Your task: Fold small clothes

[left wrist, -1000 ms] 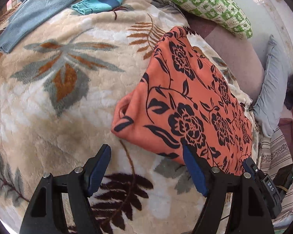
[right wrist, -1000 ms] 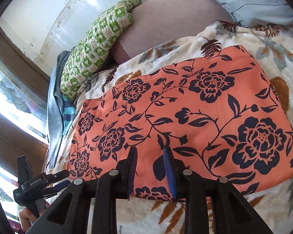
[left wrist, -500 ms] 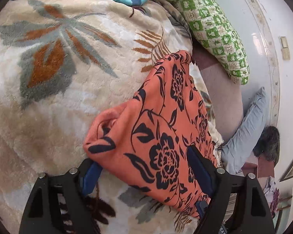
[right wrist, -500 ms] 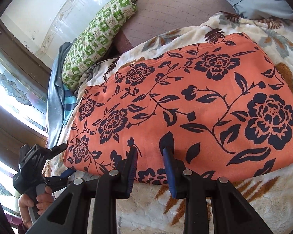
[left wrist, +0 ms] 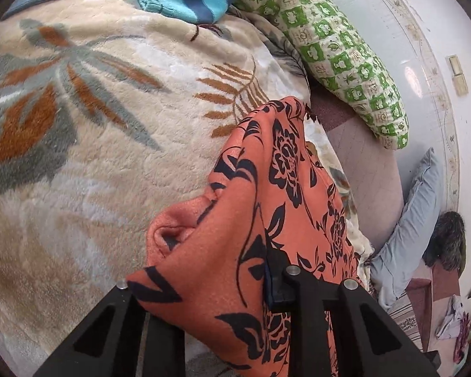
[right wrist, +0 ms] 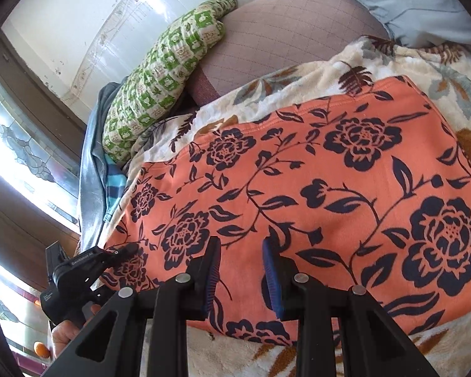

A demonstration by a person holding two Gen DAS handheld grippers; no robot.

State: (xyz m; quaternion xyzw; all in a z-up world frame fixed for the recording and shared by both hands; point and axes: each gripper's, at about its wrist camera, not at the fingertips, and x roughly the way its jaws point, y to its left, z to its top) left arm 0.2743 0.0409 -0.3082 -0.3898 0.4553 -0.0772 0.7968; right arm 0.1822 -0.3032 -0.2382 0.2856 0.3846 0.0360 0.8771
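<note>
Now I am pinching a bunched corner of the orange floral garment (left wrist: 223, 251) with my left gripper (left wrist: 204, 282), its jaws having just been closing, while my right gripper (right wrist: 240, 270) is pinching the garment's near edge on the leaf-patterned blanket (left wrist: 94, 132).

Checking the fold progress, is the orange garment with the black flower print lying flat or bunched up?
Mostly flat: the orange floral garment is spread over the cream blanket, with one corner bunched between the left gripper's closed fingers.

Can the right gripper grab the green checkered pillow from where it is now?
Probably not. The right gripper sits low at the near edge of the orange flowered cloth, its jaws narrow with cloth between them. The green checkered pillow lies far beyond, past the whole cloth.
</note>
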